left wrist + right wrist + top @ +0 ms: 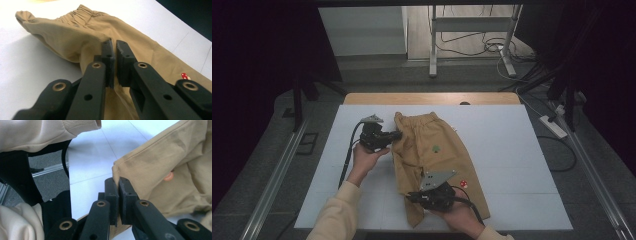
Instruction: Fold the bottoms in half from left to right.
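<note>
1. The tan trousers (432,160) lie on the white table (512,150).
2. The left gripper (113,53) pinches the waist side; the right gripper (118,185) clamps a leg hem.
3. Uneven pulling could slip the thin cloth free.

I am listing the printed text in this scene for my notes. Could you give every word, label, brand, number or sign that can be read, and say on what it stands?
None: no readable text.
Tan trousers: a small green patch and a red mushroom patch with white dots, pictures without letters.
White mat: no print.
</note>
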The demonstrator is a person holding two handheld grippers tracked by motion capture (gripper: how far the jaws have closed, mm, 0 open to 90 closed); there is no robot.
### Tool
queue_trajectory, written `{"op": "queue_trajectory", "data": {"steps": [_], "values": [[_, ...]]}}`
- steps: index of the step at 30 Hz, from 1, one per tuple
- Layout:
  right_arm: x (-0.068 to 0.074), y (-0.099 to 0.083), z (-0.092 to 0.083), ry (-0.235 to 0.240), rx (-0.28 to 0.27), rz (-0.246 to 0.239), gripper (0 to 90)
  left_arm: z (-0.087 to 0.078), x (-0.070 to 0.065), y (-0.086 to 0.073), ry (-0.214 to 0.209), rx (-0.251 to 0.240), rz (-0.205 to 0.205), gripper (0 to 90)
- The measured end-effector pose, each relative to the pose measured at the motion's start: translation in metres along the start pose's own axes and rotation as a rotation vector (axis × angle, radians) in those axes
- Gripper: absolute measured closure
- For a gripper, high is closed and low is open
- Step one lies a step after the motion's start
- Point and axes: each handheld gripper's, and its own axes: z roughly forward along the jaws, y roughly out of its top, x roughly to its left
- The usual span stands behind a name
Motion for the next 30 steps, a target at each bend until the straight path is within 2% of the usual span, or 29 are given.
{"op": "queue_trajectory", "data": {"steps": [17, 30], "values": [[-0.009, -0.014, -0.013, -0.040, 0.018, 0.041, 85.9, 0.008, -0.006, 0.003, -0.012, 0.001, 0.010, 84.9], [-0.009, -0.018, -0.034, -0.072, -0.013, 0.061, 85.9, 0.016, -0.012, 0.010, -0.031, -0.004, 0.017, 84.9]]}}
